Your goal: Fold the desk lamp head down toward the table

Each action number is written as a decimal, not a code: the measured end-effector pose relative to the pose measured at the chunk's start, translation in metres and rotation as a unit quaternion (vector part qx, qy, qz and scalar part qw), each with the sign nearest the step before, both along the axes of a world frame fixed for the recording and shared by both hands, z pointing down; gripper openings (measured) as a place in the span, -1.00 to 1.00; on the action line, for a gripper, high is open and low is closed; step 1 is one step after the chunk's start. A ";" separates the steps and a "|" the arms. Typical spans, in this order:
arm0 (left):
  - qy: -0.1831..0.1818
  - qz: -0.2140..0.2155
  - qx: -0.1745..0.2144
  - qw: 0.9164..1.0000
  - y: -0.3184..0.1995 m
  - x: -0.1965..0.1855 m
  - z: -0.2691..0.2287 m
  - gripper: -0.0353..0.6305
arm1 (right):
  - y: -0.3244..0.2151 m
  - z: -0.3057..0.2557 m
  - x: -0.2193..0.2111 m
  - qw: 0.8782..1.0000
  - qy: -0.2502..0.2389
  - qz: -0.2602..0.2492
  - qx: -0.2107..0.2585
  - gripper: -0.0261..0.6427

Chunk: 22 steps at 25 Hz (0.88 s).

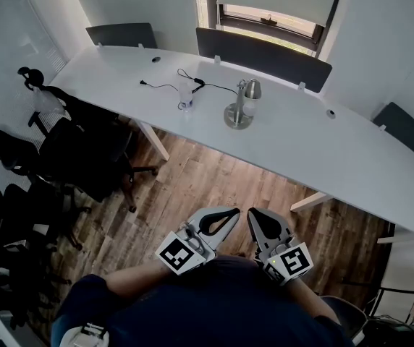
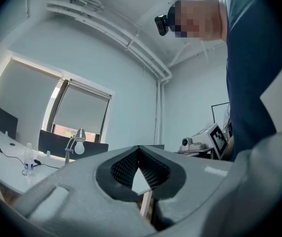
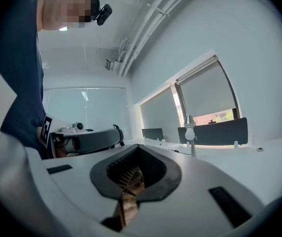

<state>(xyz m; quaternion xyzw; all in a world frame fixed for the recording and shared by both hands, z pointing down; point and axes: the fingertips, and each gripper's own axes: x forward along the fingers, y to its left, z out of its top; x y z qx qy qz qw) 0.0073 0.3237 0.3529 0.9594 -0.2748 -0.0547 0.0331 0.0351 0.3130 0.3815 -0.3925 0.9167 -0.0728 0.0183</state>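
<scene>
A silver desk lamp point(image 1: 242, 104) stands upright on the white desk point(image 1: 301, 136), round base down and head up by the rear dividers. Its bulb and shade also show small in the left gripper view as the lamp point(image 2: 77, 144) and in the right gripper view as the lamp point(image 3: 189, 132). Both grippers are held close to my body, well short of the desk, over the wood floor. My left gripper point(image 1: 230, 214) is shut and holds nothing. My right gripper point(image 1: 252, 215) is likewise shut and empty, beside the left one.
A small water bottle point(image 1: 185, 95) and a black cable point(image 1: 165, 86) lie on the desk left of the lamp. Black office chairs point(image 1: 62, 150) crowd the left side. Dark dividers point(image 1: 265, 58) line the desk's far edge below the window.
</scene>
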 end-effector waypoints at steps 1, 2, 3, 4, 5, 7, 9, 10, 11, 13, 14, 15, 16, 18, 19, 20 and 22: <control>0.000 -0.003 0.000 1.000 -0.001 0.003 -0.001 -0.88 | -0.001 0.000 0.003 1.000 0.000 -0.004 0.000 -0.89; -0.001 -0.007 0.001 1.000 -0.002 0.005 -0.001 -0.88 | -0.002 -0.001 0.007 1.000 0.001 -0.009 0.002 -0.89; -0.002 -0.011 0.003 1.000 -0.004 0.008 -0.002 -0.88 | -0.004 -0.001 0.010 1.000 0.003 -0.015 0.005 -0.89; -0.004 -0.016 0.006 1.000 -0.005 0.011 -0.001 -0.88 | -0.005 0.000 0.014 1.000 0.004 -0.020 0.006 -0.89; -0.005 -0.022 0.007 1.000 -0.007 0.014 0.000 -0.88 | -0.006 0.001 0.019 1.000 0.004 -0.024 0.007 -0.89; -0.008 -0.035 0.002 0.999 -0.010 0.020 0.006 -0.88 | -0.011 0.004 0.028 1.000 0.001 -0.028 0.005 -0.89; -0.009 -0.041 -0.004 0.999 -0.014 0.027 0.008 -0.88 | -0.020 0.005 0.037 1.000 -0.003 -0.029 0.001 -0.89; -0.008 -0.042 -0.005 0.999 -0.017 0.029 0.008 -0.88 | -0.024 0.005 0.041 1.000 -0.004 -0.030 -0.001 -0.89; -0.008 -0.043 -0.003 0.999 -0.020 0.030 0.008 -0.88 | -0.028 0.005 0.044 1.000 -0.002 -0.031 -0.001 -0.89; -0.006 -0.047 0.000 0.999 -0.032 0.028 0.008 -0.88 | -0.038 0.006 0.050 1.000 0.004 -0.028 0.000 -0.89; -0.003 -0.050 0.000 0.999 -0.040 0.026 0.008 -0.88 | -0.046 0.006 0.053 1.000 0.007 -0.025 -0.001 -0.89; -0.001 -0.053 0.000 0.999 -0.050 0.023 0.009 -0.88 | -0.054 0.007 0.055 1.000 0.009 -0.019 -0.001 -0.89; 0.001 -0.056 0.001 0.998 -0.061 0.020 0.011 -0.88 | -0.063 0.008 0.058 1.000 0.010 -0.012 -0.002 -0.89; 0.003 -0.058 0.005 0.998 -0.087 0.016 0.015 -0.88 | -0.084 0.010 0.066 1.000 0.017 0.005 -0.002 -0.89; 0.005 -0.058 0.006 0.998 -0.101 0.013 0.016 -0.88 | -0.096 0.011 0.069 1.000 0.021 0.013 -0.001 -0.89; 0.007 -0.057 0.007 0.998 -0.117 0.011 0.018 -0.88 | -0.109 0.011 0.071 0.999 0.024 0.022 0.000 -0.89; 0.010 -0.051 0.010 0.999 -0.151 0.004 0.019 -0.88 | -0.140 0.011 0.073 0.999 0.027 0.041 -0.002 -0.89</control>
